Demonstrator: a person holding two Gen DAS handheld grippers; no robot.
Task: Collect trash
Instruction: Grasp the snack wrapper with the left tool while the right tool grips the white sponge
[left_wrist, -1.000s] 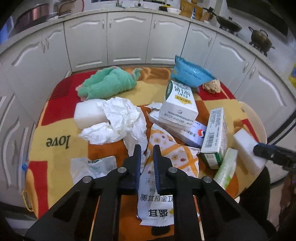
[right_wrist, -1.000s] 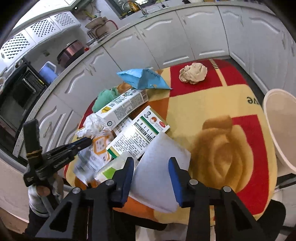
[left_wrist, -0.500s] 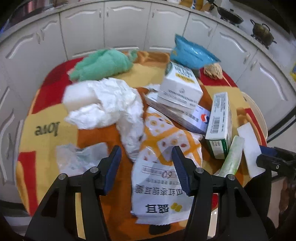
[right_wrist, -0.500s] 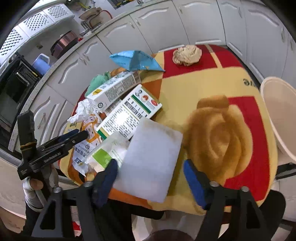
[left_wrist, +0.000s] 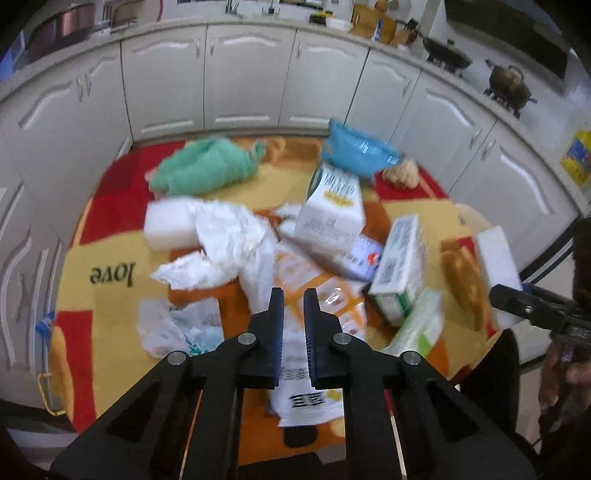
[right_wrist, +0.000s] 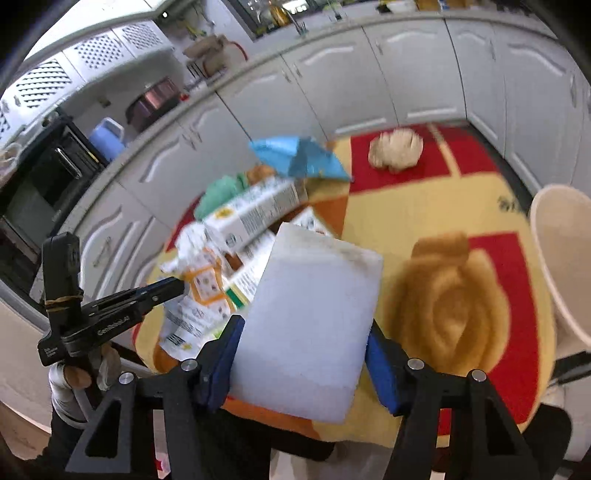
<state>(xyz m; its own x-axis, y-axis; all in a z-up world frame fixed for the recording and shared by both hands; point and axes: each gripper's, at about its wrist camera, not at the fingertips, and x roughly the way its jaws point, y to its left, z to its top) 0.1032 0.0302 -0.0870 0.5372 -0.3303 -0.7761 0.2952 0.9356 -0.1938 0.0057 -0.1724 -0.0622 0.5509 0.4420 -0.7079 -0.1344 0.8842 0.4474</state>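
My right gripper (right_wrist: 306, 343) is shut on a white foam block (right_wrist: 310, 325) and holds it lifted above the table's near edge; the block also shows in the left wrist view (left_wrist: 496, 266). My left gripper (left_wrist: 293, 295) is shut and empty, above an orange-and-white snack bag (left_wrist: 314, 354). Trash lies on the blanket-covered table (left_wrist: 110, 273): crumpled white paper (left_wrist: 225, 247), another foam block (left_wrist: 166, 229), cartons (left_wrist: 332, 210), a green-white box (left_wrist: 399, 266), a blue bag (left_wrist: 354, 151), a clear wrapper (left_wrist: 177, 325).
A beige bin (right_wrist: 561, 258) stands off the table's right side. A green cloth (left_wrist: 207, 166) and a brown crumpled wad (right_wrist: 395, 151) lie at the far side. White cabinets (left_wrist: 247, 74) ring the table.
My right gripper closed on the white foam block and lifted it off the table. My left gripper opened wide, then shut again, empty, and pulled back slightly.
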